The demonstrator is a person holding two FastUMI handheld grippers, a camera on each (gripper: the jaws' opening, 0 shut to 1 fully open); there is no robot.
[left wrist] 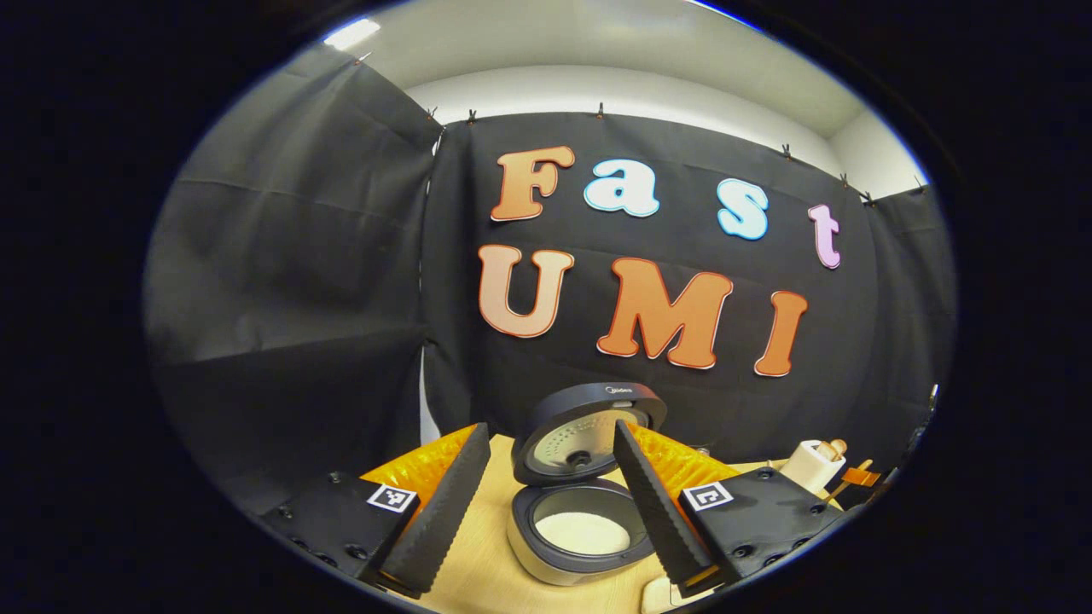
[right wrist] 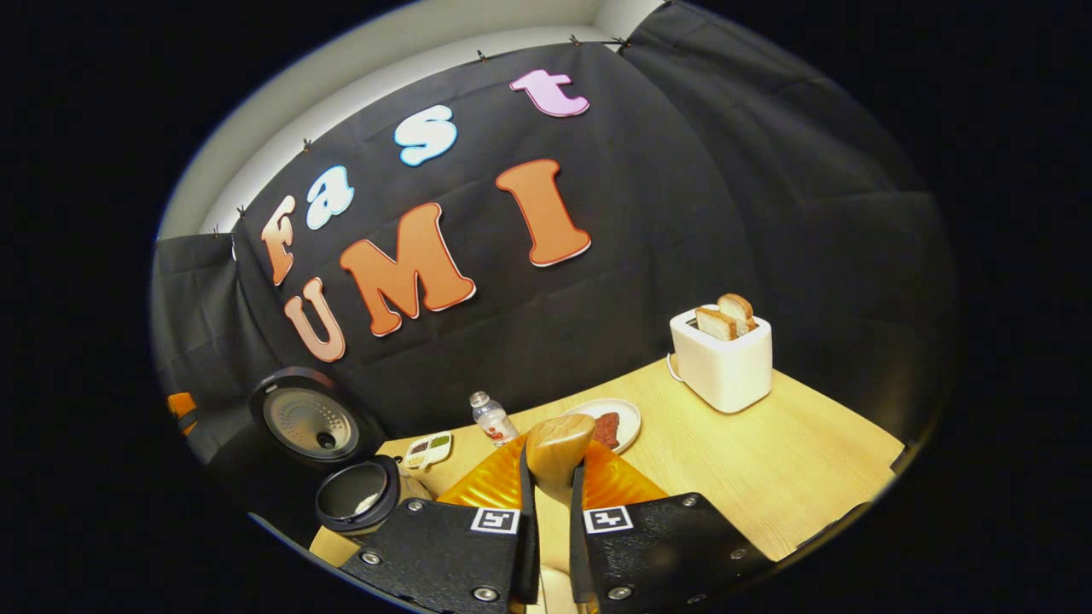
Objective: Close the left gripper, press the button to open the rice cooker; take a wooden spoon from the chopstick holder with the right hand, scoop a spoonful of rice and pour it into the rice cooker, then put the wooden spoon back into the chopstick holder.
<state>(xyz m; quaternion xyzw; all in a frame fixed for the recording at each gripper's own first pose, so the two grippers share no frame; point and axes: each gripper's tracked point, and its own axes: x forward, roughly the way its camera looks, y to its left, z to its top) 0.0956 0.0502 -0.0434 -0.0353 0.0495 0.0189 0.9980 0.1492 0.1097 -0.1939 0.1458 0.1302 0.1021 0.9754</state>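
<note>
Right gripper view: right gripper is clamping wooden spoon by its stiff, light handle, right of rice cooker. Left gripper jaws are standing apart.

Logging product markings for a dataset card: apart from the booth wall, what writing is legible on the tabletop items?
Rice cooker lid: small brand mark on its top edge, too small to read.
Bottle: label too blurred to read.
Nothing else bears readable text.

Black cloth walls, white ceiling — pale wooden table
</note>
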